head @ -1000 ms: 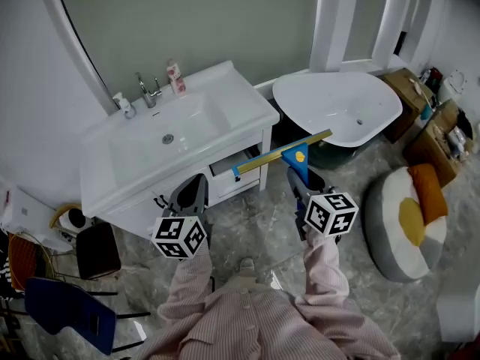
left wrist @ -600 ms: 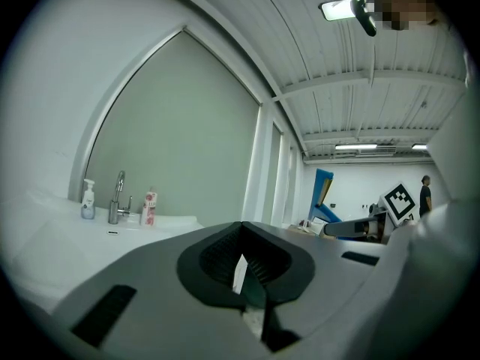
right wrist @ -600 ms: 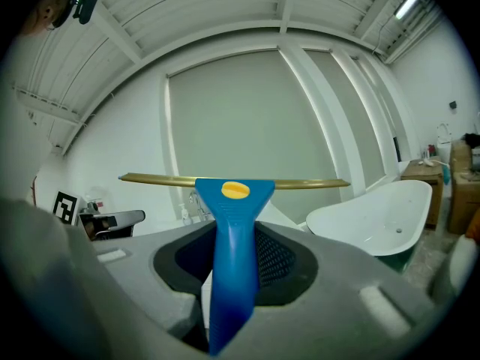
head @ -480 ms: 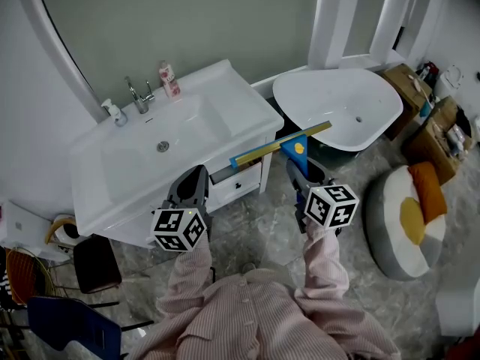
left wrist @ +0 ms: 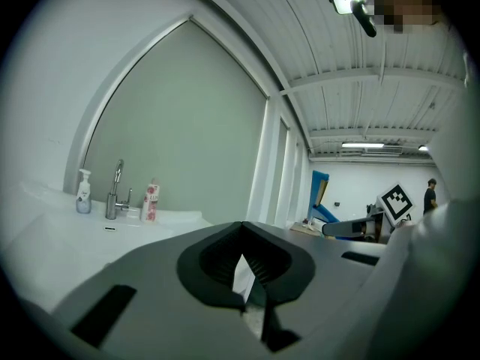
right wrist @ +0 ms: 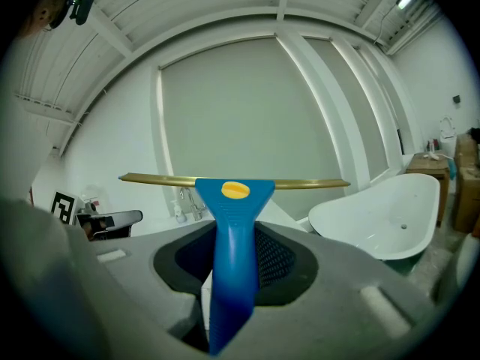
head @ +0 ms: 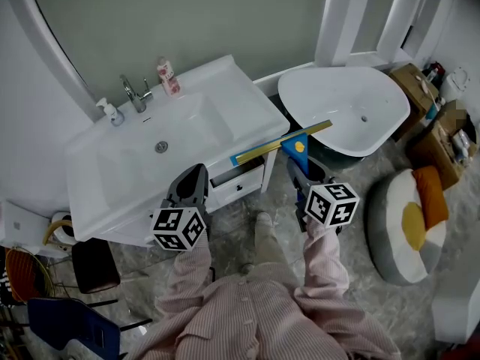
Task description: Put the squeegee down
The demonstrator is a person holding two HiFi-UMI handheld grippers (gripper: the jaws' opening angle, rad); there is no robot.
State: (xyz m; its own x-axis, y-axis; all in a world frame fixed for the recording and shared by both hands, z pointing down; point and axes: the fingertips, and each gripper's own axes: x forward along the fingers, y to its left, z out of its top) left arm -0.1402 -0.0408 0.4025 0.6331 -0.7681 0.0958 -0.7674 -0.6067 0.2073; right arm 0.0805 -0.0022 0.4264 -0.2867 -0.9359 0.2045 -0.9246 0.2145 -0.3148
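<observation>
The squeegee (head: 298,150) has a blue handle with a yellow dot and a long gold blade (head: 279,144). My right gripper (head: 306,180) is shut on the handle and holds it about level in front of the white vanity (head: 225,96), with the blade over the vanity's right front corner. In the right gripper view the handle (right wrist: 234,238) stands up between the jaws, with the blade (right wrist: 150,178) lying across above it. My left gripper (head: 191,186) hovers by the vanity's front edge, shut and holding nothing. In the left gripper view the left gripper (left wrist: 242,240) has only a thin slit between its pads.
On the vanity's back edge stand a faucet (head: 131,92), a pump bottle (head: 109,111) and a pink-labelled bottle (head: 166,77). One drawer (head: 236,175) is partly open. A white bathtub (head: 345,103) stands to the right, with a round cushion (head: 409,223) and boxes (head: 439,137) beyond. A blue chair (head: 67,321) is at lower left.
Both grippers and the squeegee have drifted forward toward the vanity as the person stepped. A shoe has come into view below. Neither grip has changed.
</observation>
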